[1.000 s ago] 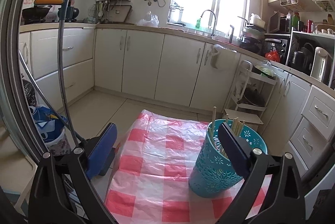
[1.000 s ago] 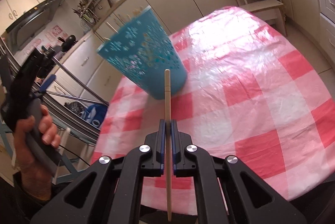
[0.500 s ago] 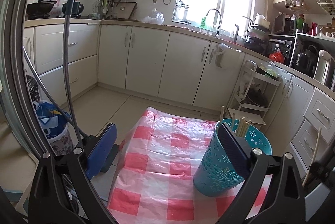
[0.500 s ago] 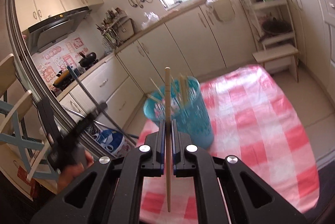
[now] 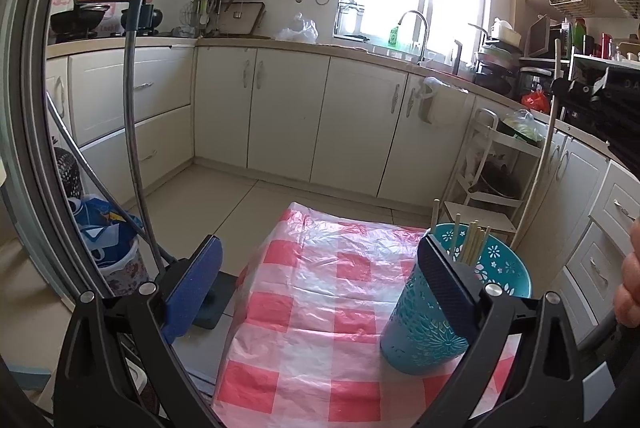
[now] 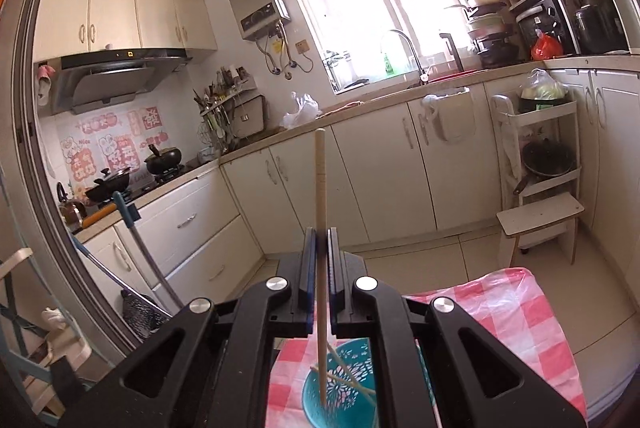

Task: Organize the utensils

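Observation:
A teal perforated utensil holder (image 5: 444, 312) stands on the red-and-white checked tablecloth (image 5: 320, 328) and holds several wooden chopsticks (image 5: 474, 242). My left gripper (image 5: 320, 280) is open and empty, its right finger in front of the holder. My right gripper (image 6: 320, 260) is shut on one wooden chopstick (image 6: 320, 188), held upright above the holder (image 6: 340, 388), its lower end inside the holder's mouth. In the left wrist view this chopstick (image 5: 546, 148) and the right gripper (image 5: 560, 84) show at the right, high above the holder.
Cream kitchen cabinets (image 5: 288, 116) and a counter with a sink run along the far wall. A white rolling rack (image 6: 540, 156) and a small step stool (image 6: 540, 220) stand beyond the table. A mop handle (image 5: 132, 132) stands at the left.
My right gripper has tilted up and risen over the holder, bringing the chopstick upright with its lower end in the holder's mouth. The left gripper barely moved.

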A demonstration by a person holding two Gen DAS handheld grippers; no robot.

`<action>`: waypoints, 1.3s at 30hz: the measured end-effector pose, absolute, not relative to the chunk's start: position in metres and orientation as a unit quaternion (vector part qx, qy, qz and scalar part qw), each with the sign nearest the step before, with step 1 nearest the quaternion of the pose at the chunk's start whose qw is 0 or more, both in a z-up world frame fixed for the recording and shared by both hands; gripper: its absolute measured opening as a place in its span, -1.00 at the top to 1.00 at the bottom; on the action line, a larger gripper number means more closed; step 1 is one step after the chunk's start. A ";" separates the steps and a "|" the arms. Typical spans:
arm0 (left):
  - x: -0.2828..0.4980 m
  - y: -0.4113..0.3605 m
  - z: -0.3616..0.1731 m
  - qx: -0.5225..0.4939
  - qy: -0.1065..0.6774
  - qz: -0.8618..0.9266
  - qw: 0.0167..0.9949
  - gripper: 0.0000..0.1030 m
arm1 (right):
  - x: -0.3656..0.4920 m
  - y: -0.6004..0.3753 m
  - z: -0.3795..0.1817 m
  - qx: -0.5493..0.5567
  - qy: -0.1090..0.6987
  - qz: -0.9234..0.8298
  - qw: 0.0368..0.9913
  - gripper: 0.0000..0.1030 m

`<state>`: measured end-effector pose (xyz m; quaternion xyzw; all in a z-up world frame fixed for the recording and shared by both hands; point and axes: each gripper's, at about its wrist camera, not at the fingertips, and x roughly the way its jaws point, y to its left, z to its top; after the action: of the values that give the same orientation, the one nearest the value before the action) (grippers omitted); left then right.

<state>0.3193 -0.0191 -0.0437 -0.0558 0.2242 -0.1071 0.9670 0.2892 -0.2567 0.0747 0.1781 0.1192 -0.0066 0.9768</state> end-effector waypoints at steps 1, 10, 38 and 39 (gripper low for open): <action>0.320 -0.019 -0.043 -0.056 0.225 -0.107 0.967 -0.83 | 0.294 -0.255 0.071 0.172 0.121 -0.010 0.978 0.88; 0.324 -0.021 -0.043 -0.051 0.235 -0.107 0.965 -0.85 | 0.325 -0.243 0.006 0.105 0.175 -0.052 0.978 0.88; 0.306 -0.057 -0.055 0.028 0.288 -0.122 0.949 -0.85 | 0.211 -0.262 -0.056 0.119 0.309 -0.114 0.937 -0.74; 0.304 -0.058 -0.054 0.031 0.293 -0.126 0.947 -0.85 | 0.204 -0.262 -0.057 0.118 0.314 -0.121 0.934 -0.76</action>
<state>0.3040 -0.0575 -0.0539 0.0314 0.2928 -0.1261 0.9473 0.2041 -0.2619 -0.0571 0.1178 0.3143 -0.1215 0.9341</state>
